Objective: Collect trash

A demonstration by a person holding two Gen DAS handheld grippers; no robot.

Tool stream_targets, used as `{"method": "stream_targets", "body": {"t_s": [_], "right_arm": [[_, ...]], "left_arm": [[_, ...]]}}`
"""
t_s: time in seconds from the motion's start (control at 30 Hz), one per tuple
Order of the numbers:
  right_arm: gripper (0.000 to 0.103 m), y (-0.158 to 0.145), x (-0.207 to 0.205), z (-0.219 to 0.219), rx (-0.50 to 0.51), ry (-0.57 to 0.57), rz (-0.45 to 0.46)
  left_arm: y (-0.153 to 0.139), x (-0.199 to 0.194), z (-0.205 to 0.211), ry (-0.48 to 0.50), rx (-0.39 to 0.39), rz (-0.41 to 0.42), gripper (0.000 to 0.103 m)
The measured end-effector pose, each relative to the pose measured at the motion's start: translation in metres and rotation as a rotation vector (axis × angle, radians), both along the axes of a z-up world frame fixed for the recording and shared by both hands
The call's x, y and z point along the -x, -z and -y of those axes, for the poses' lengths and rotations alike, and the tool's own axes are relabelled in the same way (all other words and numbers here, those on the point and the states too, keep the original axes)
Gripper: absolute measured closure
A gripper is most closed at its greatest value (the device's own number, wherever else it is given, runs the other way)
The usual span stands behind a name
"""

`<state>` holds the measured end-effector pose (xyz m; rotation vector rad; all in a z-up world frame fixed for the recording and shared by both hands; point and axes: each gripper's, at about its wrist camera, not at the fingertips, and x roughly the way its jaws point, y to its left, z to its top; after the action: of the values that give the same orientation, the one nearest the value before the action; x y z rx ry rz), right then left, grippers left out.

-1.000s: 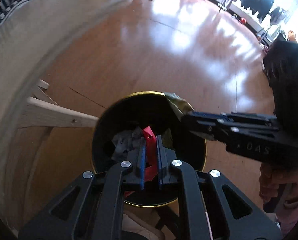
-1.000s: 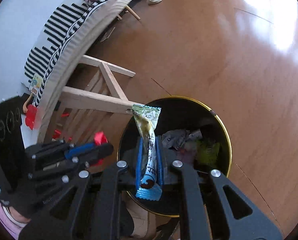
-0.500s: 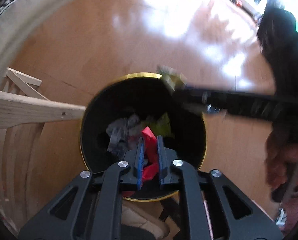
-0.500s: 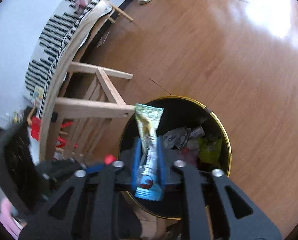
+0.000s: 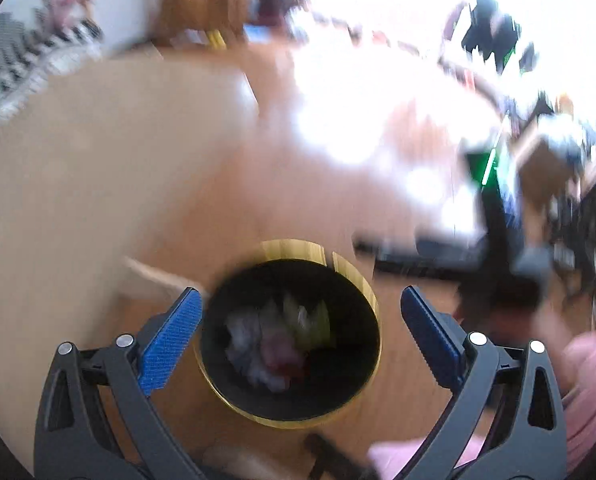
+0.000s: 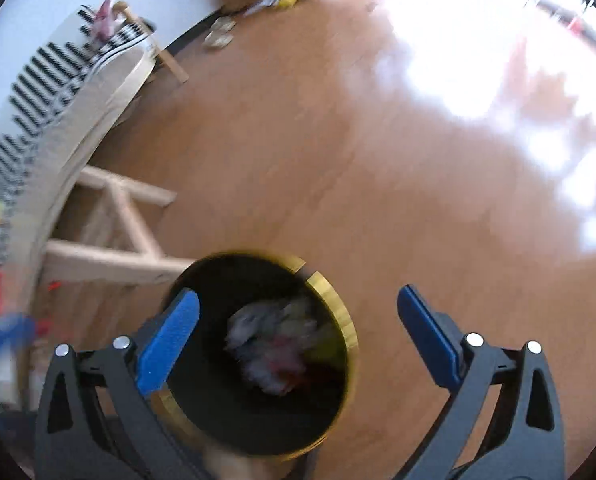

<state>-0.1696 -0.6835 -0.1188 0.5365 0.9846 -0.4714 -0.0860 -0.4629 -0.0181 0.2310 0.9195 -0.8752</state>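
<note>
A black bin with a gold rim point(image 5: 362, 280) stands on the wooden floor, holding crumpled wrappers point(image 5: 273, 340) in white, red and yellow-green. My left gripper point(image 5: 298, 296) hangs above it, its jaws opening wide, and nothing is between the blue pads point(image 5: 169, 336). In the right wrist view the same bin point(image 6: 340, 312) sits below my right gripper point(image 6: 296, 292), whose jaws are also opening with nothing between them. The trash pile point(image 6: 273, 344) is blurred. The right gripper point(image 5: 478, 264) shows in the left wrist view as a dark blur right of the bin.
A light wooden frame point(image 6: 109, 264) under a striped cloth point(image 6: 45, 92) stands left of the bin. A pink sleeve point(image 5: 586, 380) is at the lower right. A pair of slippers point(image 6: 217, 36) lies by the far wall. Bare wooden floor point(image 6: 378, 184) stretches beyond the bin.
Both grippers went from shut to wide open. The red wrapper and the green-and-blue snack wrapper are gone from their jaws. The left gripper rose away from the bin.
</note>
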Motion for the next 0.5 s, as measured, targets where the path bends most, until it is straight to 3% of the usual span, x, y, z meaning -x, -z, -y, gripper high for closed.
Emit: {"method": "stream_targets", "body": {"t_s": [0.13, 0.23, 0.37, 0.43, 0.5], "right_arm": [[0.007, -0.030, -0.024, -0.020, 0.163, -0.013, 0.000], [0.007, -0.070, -0.060, -0.053, 0.228, -0.080, 0.074], [0.007, -0.153, -0.107, -0.127, 0.272, -0.223, 0.295], [0.007, -0.197, -0.128, -0.173, 0.193, -0.369, 0.473], [0.007, -0.221, -0.156, -0.221, -0.009, -0.556, 0.618]], "left_arm": [[-0.076, -0.024, -0.073, -0.200, 0.158, 0.143, 0.006], [-0.102, -0.042, -0.127, -0.357, 0.154, 0.216, 0.006], [-0.121, -0.065, -0.227, -0.624, 0.103, 0.317, 0.006], [-0.124, -0.071, -0.271, -0.747, 0.103, 0.345, 0.006], [-0.120, -0.075, -0.317, -0.893, 0.108, 0.345, 0.006]]}}
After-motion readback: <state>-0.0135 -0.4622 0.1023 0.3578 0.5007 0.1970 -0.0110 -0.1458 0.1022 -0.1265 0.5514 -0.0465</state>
